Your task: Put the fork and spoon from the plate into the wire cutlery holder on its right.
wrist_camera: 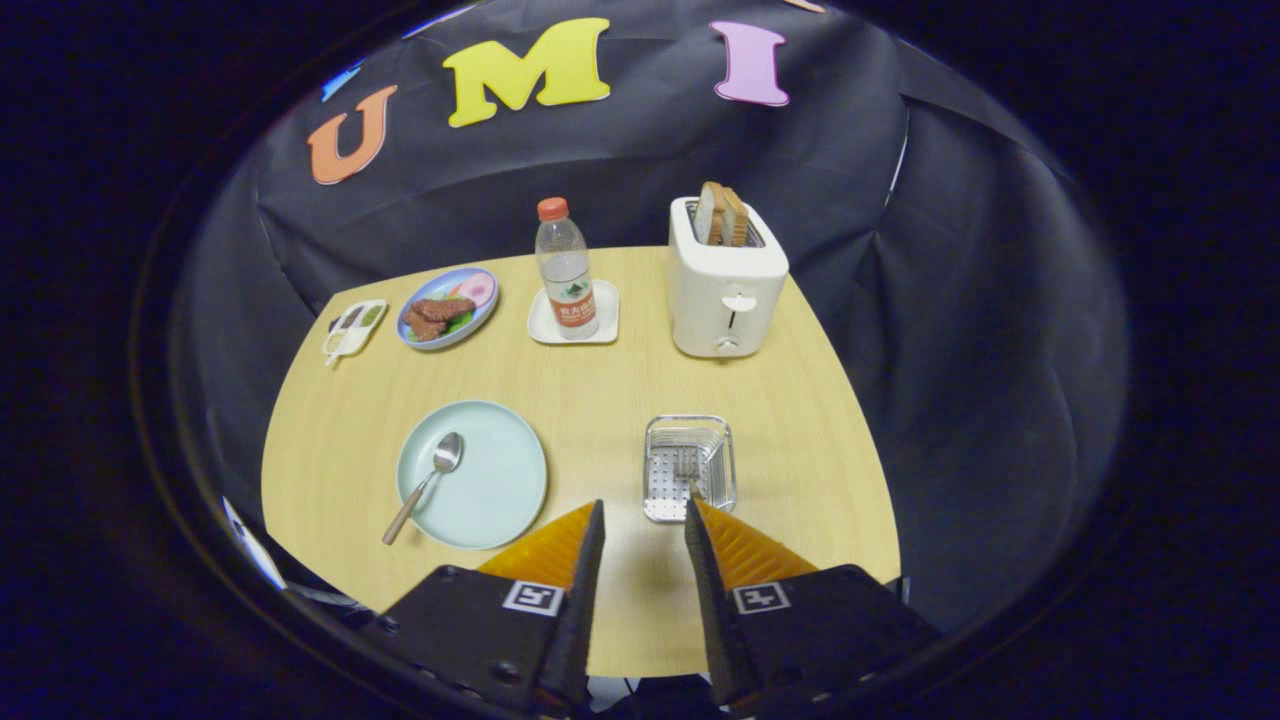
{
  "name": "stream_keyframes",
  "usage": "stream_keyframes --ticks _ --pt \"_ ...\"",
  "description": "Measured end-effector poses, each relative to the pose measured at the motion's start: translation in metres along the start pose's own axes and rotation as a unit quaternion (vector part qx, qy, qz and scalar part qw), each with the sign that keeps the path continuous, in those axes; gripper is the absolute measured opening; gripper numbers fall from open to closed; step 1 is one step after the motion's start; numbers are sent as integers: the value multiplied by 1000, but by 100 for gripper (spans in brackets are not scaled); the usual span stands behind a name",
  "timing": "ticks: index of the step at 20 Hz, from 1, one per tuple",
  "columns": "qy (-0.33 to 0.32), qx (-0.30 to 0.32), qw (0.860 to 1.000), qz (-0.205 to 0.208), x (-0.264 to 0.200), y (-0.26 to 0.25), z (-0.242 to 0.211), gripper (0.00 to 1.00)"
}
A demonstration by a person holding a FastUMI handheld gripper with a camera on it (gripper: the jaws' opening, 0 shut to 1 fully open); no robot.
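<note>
A pale green plate (pixel 495 500) lies on the wooden table, left of and just beyond my fingers. On it rests a spoon (pixel 425 484), bowl on the plate and wooden handle sticking out over the near-left rim. The wire cutlery holder (pixel 689 468) stands to the plate's right, just ahead of my right finger. A fork (pixel 688 470) is inside it, tines up. My gripper (pixel 645 510) hovers above the table's near edge, open, with nothing between its fingers.
At the back stand a white toaster (pixel 726 290) with bread slices, a water bottle (pixel 566 282) on a white coaster, a blue plate of food (pixel 448 307) and a small sauce dish (pixel 353 328). The table's edges curve away on both sides.
</note>
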State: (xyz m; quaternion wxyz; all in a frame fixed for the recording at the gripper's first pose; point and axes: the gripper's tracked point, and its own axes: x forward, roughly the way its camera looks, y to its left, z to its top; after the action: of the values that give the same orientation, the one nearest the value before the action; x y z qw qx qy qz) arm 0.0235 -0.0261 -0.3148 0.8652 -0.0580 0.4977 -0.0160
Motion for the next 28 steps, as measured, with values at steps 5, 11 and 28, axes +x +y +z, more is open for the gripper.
stream_keyframes --ticks 5,11,28 --pt "-1 -19 1000 1 5 35 -16 91" --pt "22 -29 999 19 12 99 -44 95" --pt "119 27 992 1 56 252 -117 93"
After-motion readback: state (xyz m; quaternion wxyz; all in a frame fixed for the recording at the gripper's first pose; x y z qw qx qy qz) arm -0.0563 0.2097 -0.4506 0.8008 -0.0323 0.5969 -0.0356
